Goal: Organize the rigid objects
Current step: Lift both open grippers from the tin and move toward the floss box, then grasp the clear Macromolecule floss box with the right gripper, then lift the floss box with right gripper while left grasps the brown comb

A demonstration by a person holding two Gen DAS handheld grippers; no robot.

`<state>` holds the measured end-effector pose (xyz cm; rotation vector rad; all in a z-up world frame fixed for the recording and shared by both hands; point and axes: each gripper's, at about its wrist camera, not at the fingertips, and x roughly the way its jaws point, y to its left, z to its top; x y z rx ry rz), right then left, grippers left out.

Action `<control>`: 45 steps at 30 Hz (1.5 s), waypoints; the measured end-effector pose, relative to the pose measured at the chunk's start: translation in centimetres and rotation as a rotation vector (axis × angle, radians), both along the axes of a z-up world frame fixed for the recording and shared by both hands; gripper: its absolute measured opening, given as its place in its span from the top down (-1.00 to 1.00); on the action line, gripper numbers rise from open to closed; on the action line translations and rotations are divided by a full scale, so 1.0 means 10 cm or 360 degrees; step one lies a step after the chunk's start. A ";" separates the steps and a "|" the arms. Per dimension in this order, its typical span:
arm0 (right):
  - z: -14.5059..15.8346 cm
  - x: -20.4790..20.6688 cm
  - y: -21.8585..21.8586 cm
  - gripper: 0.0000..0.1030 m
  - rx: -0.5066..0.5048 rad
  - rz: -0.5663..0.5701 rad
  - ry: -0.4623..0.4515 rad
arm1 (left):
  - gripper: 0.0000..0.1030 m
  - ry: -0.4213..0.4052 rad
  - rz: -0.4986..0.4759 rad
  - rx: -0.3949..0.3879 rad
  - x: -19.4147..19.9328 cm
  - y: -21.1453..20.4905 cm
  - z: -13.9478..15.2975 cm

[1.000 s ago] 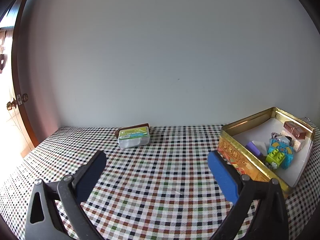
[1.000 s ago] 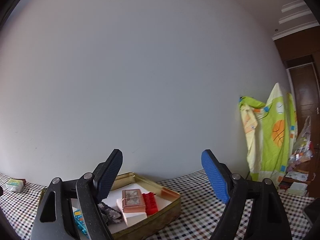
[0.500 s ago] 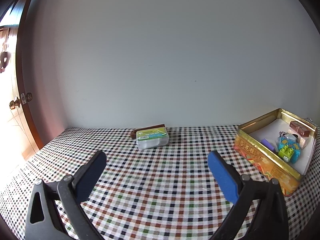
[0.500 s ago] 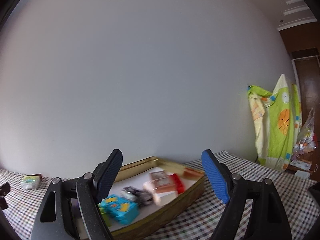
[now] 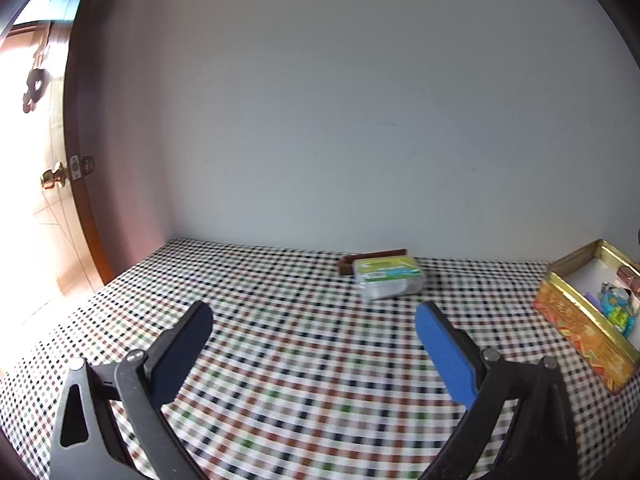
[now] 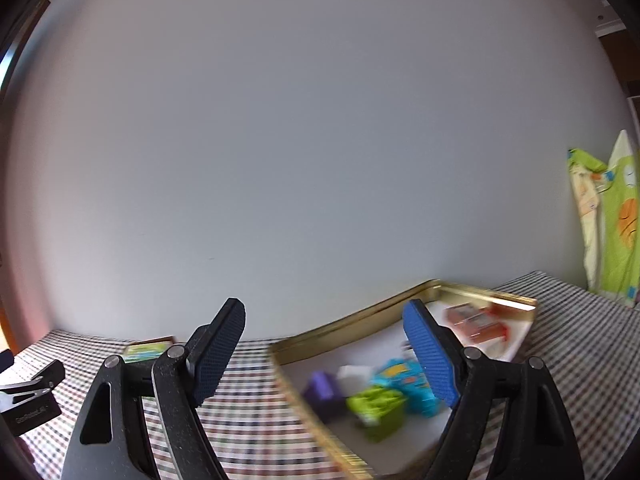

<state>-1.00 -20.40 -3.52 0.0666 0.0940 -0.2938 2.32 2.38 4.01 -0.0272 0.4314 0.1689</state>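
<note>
A small clear case with a green label (image 5: 387,283) lies on the checked tablecloth near the wall, with a brown bar (image 5: 372,259) behind it. My left gripper (image 5: 314,330) is open and empty, a short way in front of the case. A gold tin (image 5: 582,330) at the right holds several small toys. In the right wrist view the tin (image 6: 360,322) holds a purple block (image 6: 322,392), a green brick (image 6: 376,406), a blue toy (image 6: 404,380) and red-brown boxes (image 6: 474,320). My right gripper (image 6: 324,340) is open and empty above the tin's left edge. The case (image 6: 146,350) shows far left.
A white wall stands close behind the table. A wooden door with a brass knob (image 5: 52,178) is at the left. The left gripper's body (image 6: 28,396) shows at the left of the right wrist view. A green and yellow cloth (image 6: 608,220) hangs at the right.
Both views have swung left. The case has shifted right and nearer in the left wrist view. The tin has moved to the right in both views.
</note>
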 end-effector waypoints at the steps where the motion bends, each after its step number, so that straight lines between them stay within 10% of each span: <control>1: -0.01 0.05 0.08 -0.61 0.0007 0.0021 0.0010 | -0.99 0.0003 0.0016 -0.0007 0.02 0.06 -0.01; 19: -0.21 1.18 1.06 -0.61 0.0001 0.0456 0.0369 | -0.99 0.0123 0.0197 -0.0099 0.39 0.90 -0.10; 27: -0.42 2.07 1.38 -0.61 0.0067 0.0723 0.0813 | -0.99 0.0223 0.0279 -0.0193 0.53 1.25 -0.19; 45: -0.89 2.80 1.81 -0.62 0.0011 0.0692 0.1269 | -0.99 0.0262 0.0258 -0.0254 0.60 1.32 -0.24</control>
